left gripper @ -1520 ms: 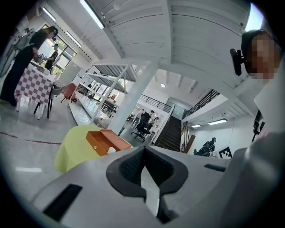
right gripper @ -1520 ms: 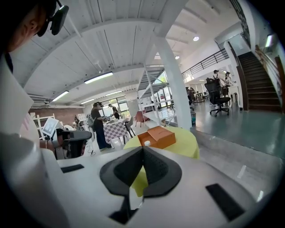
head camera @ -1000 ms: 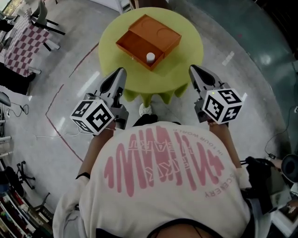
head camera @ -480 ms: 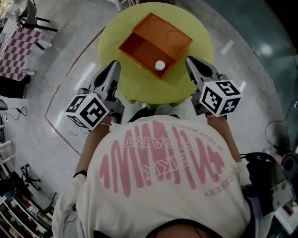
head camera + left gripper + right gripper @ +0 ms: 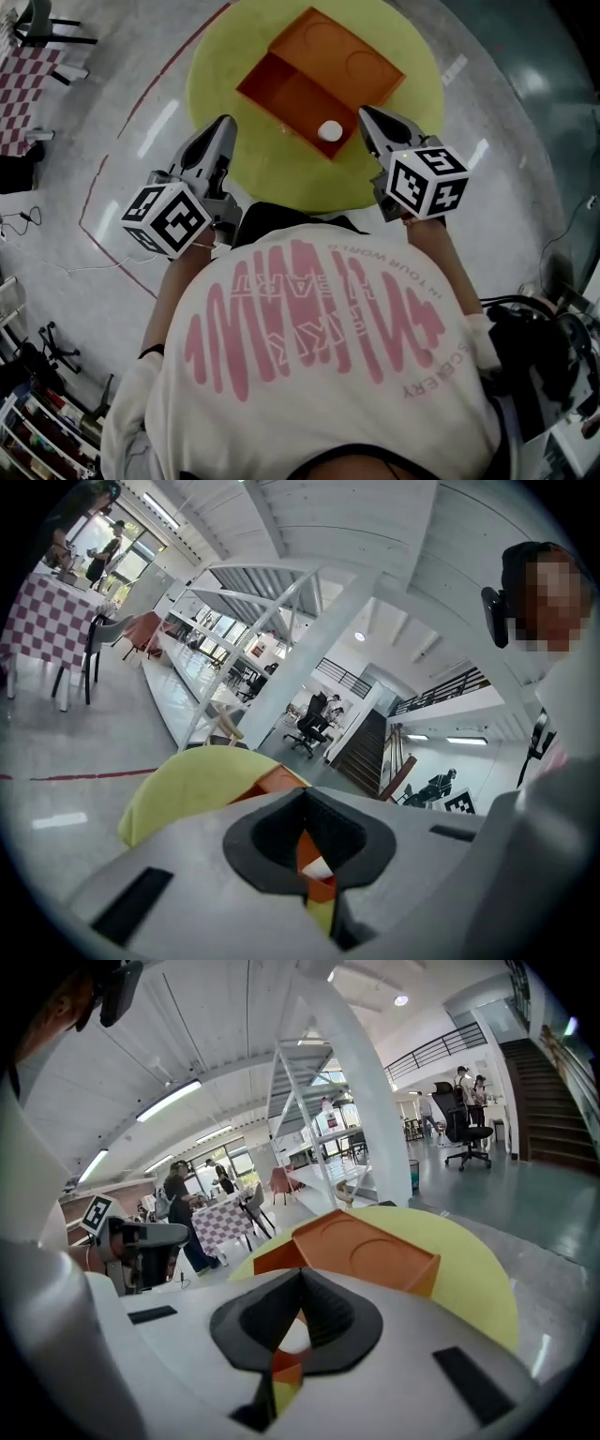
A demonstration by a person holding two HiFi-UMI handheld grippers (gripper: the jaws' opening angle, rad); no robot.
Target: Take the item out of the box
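Note:
An open orange box [image 5: 281,86] sits on a round yellow-green table [image 5: 239,159], its lid [image 5: 342,58] folded back flat behind it. A small white round item [image 5: 329,130] rests in the box's near right corner. My right gripper [image 5: 364,112] is shut and empty, its tip just right of that corner, close to the item. My left gripper [image 5: 225,123] is also shut and empty, over the table's left edge, apart from the box. In the right gripper view the lid [image 5: 370,1251] lies beyond the shut jaws. Orange box wall [image 5: 277,781] shows past the left jaws.
The holder's white shirt with pink print [image 5: 319,356] fills the lower head view. A checkered table [image 5: 17,120] and chairs stand at the far left. A red line [image 5: 112,187] curves on the glossy floor. Dark gear [image 5: 534,366] lies at the lower right.
Both grippers have moved forward and down toward the table. The right tip now sits by the box's near corner; the left is over the table's edge. Both jaws stayed shut.

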